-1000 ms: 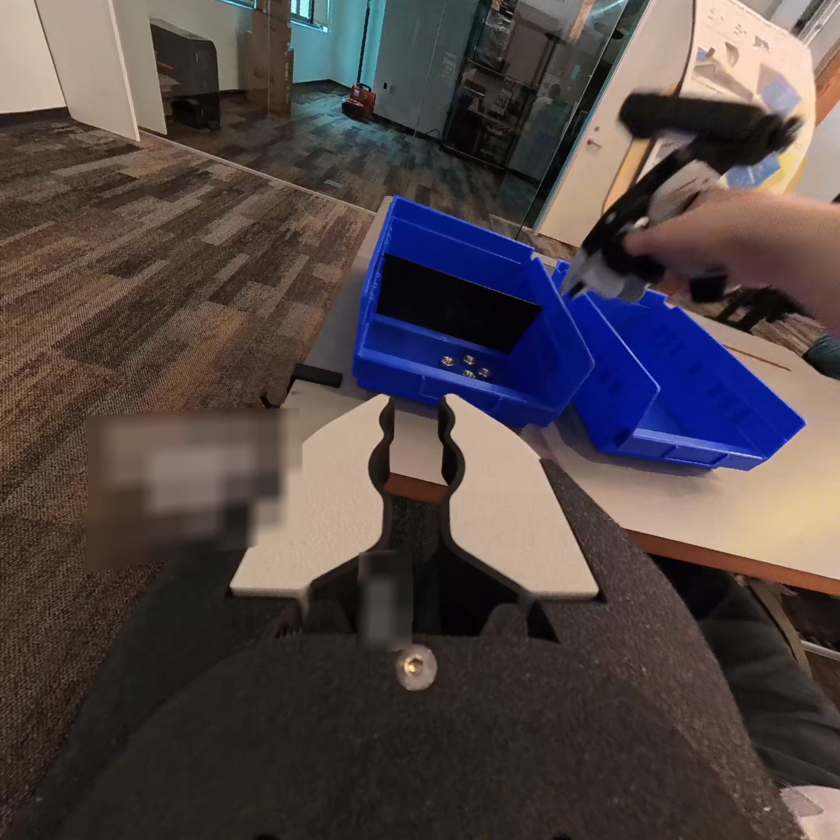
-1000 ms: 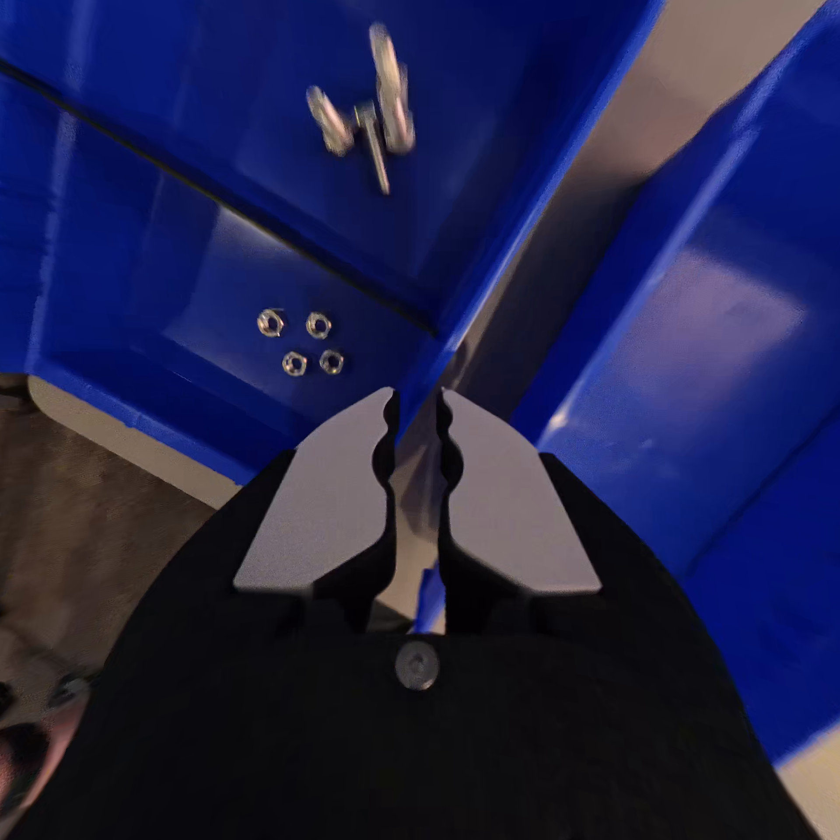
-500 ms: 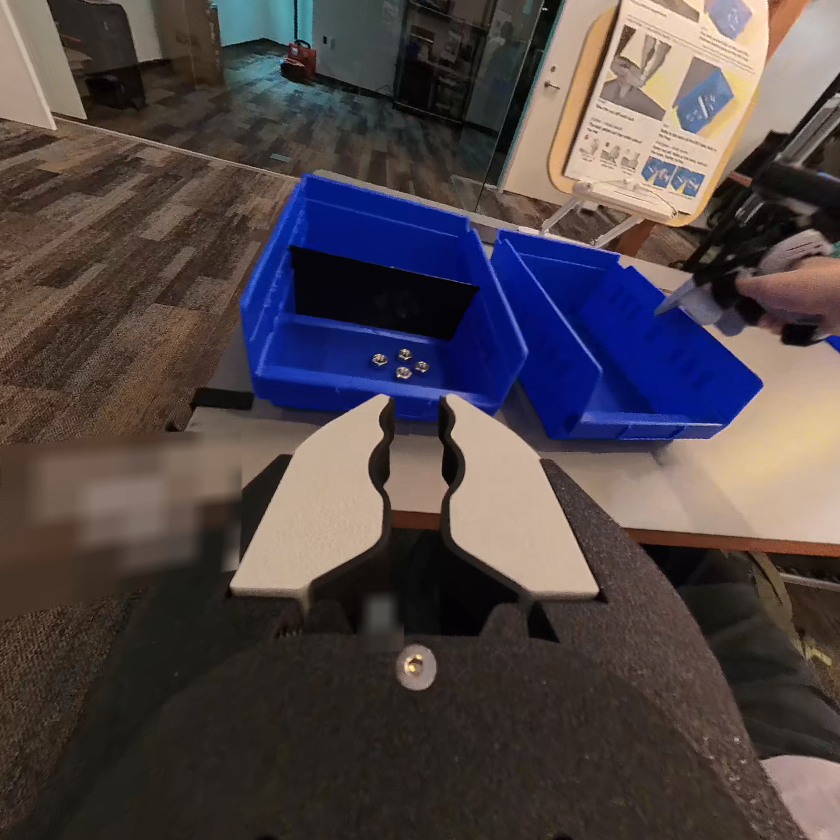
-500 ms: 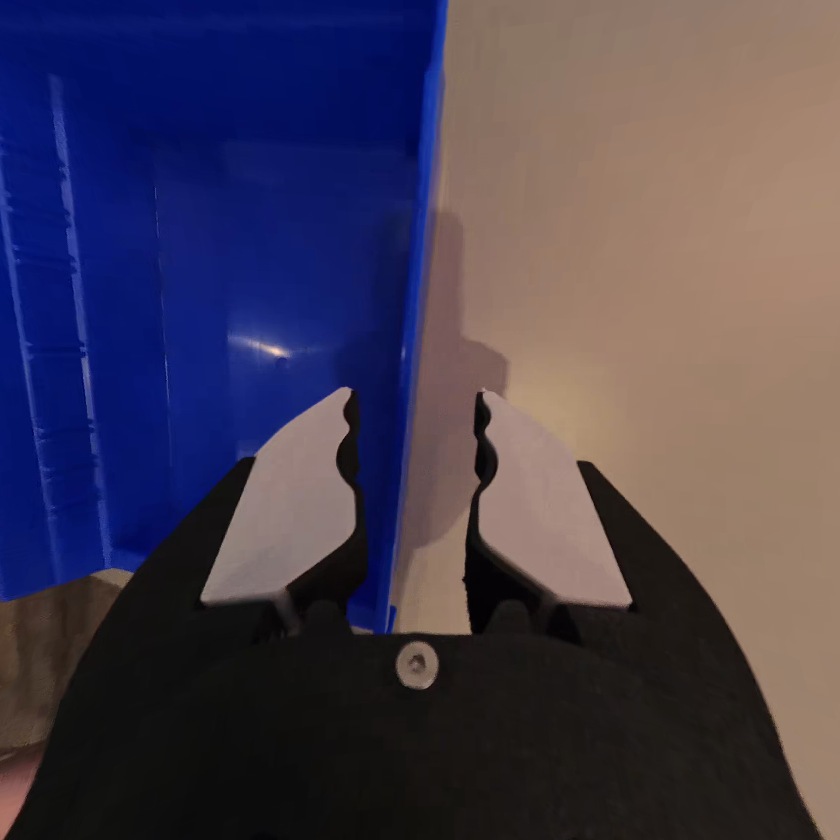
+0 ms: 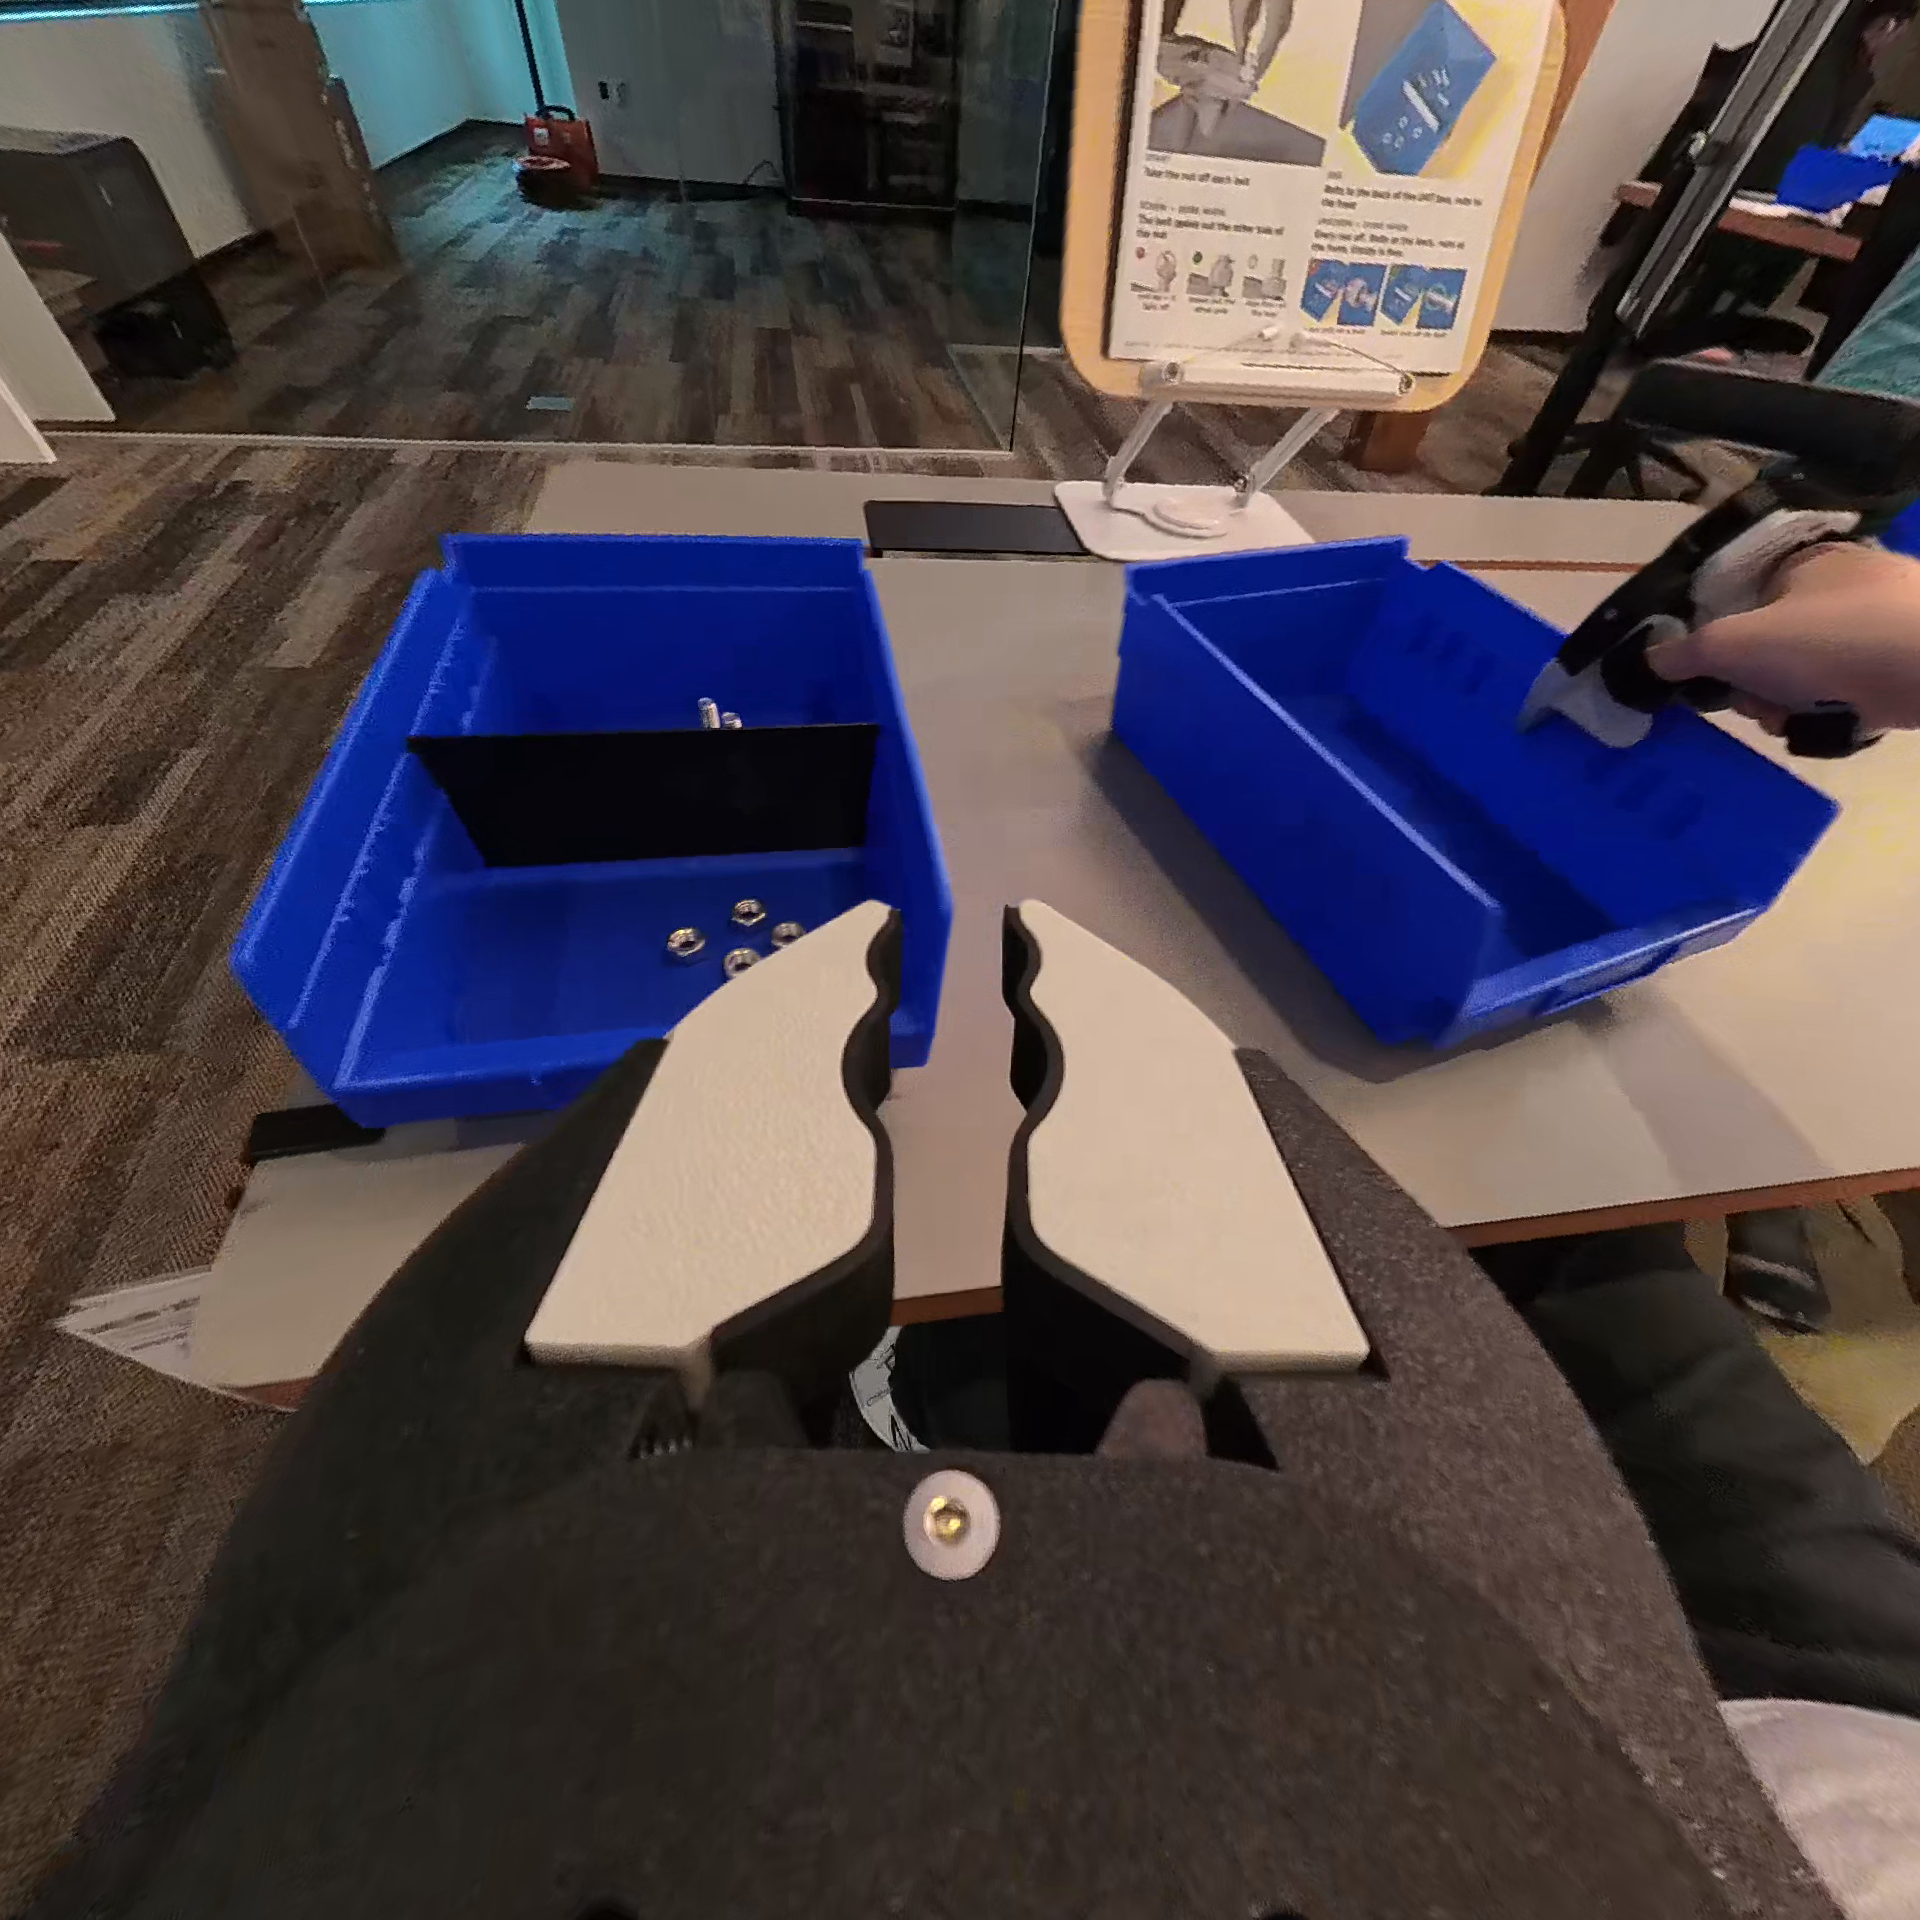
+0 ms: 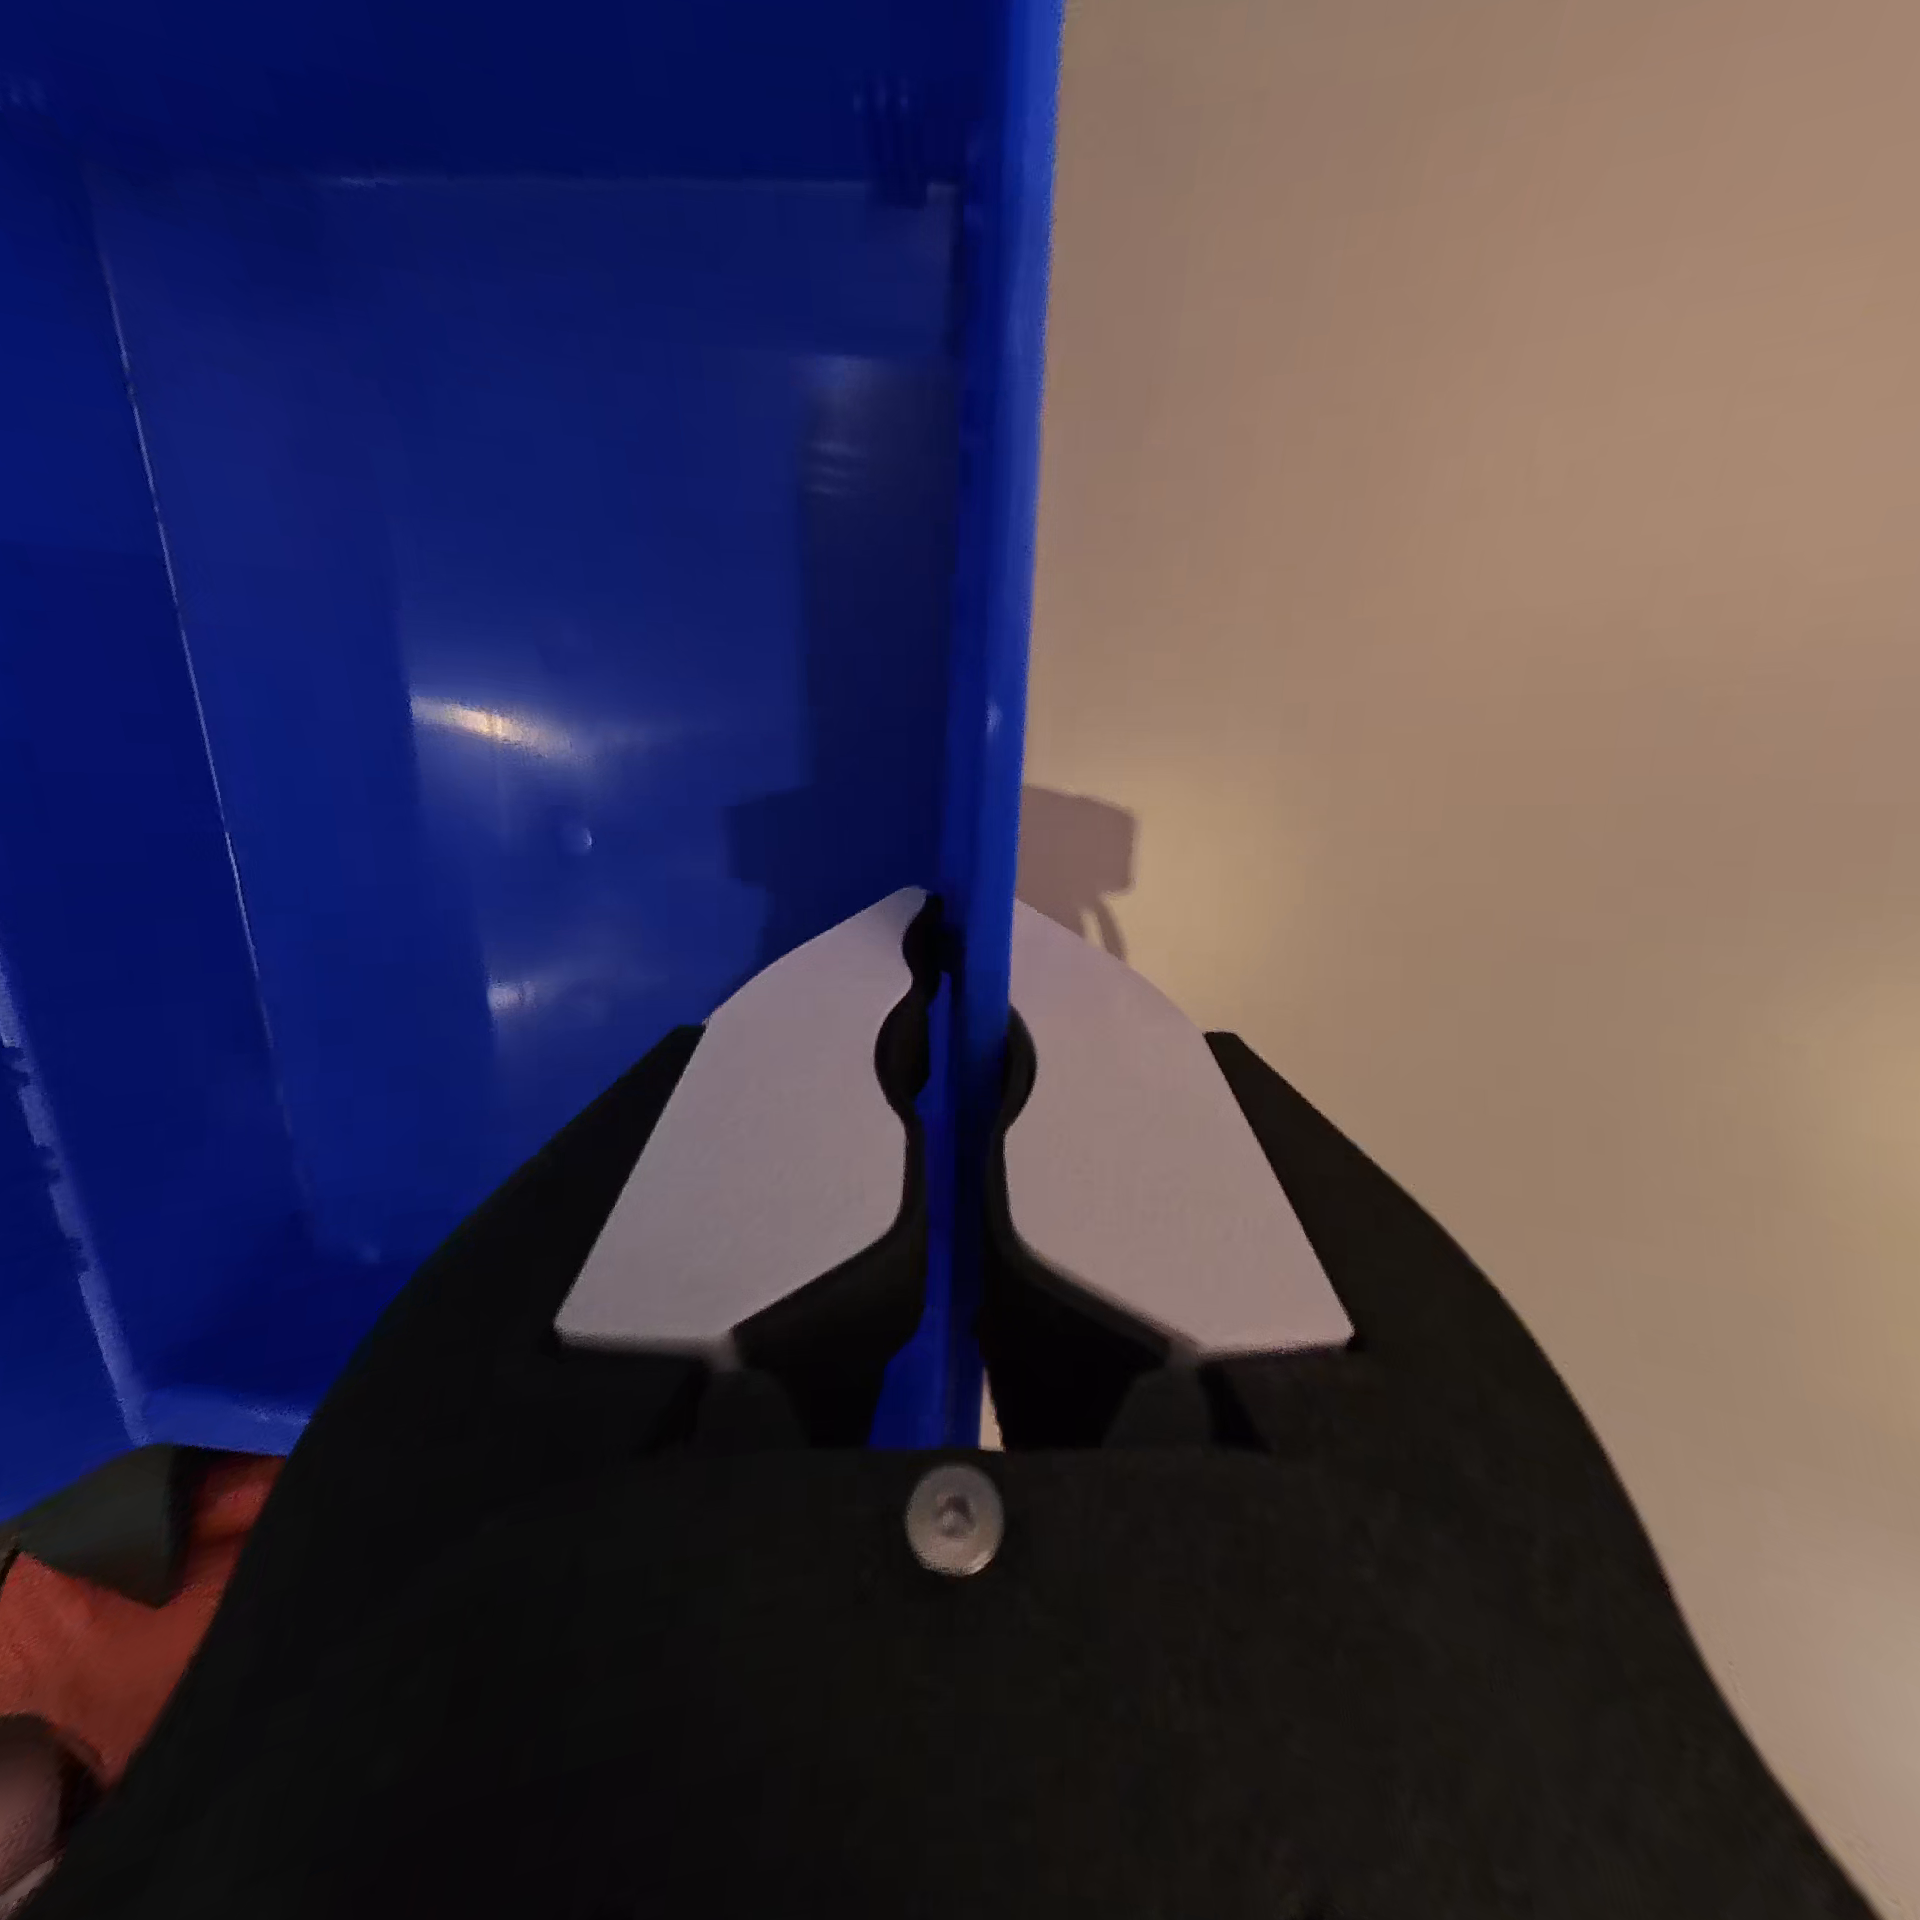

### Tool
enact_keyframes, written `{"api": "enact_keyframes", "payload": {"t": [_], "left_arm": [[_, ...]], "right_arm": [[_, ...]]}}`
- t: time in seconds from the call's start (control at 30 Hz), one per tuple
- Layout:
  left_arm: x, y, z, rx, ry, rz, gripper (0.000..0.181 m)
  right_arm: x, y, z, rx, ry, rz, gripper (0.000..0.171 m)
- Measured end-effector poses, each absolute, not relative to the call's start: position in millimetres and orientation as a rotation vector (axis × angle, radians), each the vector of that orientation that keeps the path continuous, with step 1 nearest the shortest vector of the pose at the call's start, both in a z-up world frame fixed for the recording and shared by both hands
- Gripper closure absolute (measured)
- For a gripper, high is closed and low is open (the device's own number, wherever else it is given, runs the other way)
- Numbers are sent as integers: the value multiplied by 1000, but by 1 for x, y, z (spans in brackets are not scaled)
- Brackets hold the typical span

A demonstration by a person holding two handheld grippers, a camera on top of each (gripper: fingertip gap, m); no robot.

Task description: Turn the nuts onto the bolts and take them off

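Several silver nuts (image 5: pixel 732 940) lie in the front compartment of the left blue bin (image 5: pixel 312 883). Bolts (image 5: pixel 717 715) peek over its black divider (image 5: pixel 655 790) in the back compartment. My left gripper (image 5: pixel 948 914) hovers open and empty above the table's front edge, just right of that bin. My right gripper (image 6: pixel 966 904) is shut on the right side wall (image 6: pixel 992 520) of the empty right blue bin (image 5: pixel 1299 810), one finger inside and one outside. It also shows in the left wrist view (image 5: pixel 1579 717), held by a hand (image 5: pixel 1787 655).
The grey table (image 5: pixel 1018 727) shows as a bare strip between the two bins and to the right of the right bin (image 6: pixel 1455 623). A sign board on a white stand (image 5: pixel 1288 208) is at the table's back edge. Carpet lies to the left. My right fingertips sit around 45 cm from my left ones.
My right gripper moved from over the left bin to the right bin's side wall and shut on it. The right bin now sits apart from the left bin. My left gripper's view swung right.
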State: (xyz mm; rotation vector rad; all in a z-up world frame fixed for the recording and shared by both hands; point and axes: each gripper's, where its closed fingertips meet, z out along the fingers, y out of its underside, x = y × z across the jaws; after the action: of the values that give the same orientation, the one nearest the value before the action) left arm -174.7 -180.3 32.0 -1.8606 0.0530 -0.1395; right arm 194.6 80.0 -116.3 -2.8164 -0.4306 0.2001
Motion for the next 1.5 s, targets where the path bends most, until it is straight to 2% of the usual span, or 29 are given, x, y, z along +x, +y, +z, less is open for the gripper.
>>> {"api": "enact_keyframes", "payload": {"t": [0.47,0.77,0.97,1.5], "left_arm": [[-93,-136,38,-1893,181,-84,163],[-81,-103,26,-1939,129,-58,162],[-72,-91,21,-1968,139,-32,162],[-69,-92,16,-2005,147,20,161]], "right_arm": [[529,76,-121,-2874,-135,145,167],[681,57,-122,-2884,82,126,167],[728,52,-123,-2868,103,120,167],[746,69,-124,-2832,-16,65,165]]}}
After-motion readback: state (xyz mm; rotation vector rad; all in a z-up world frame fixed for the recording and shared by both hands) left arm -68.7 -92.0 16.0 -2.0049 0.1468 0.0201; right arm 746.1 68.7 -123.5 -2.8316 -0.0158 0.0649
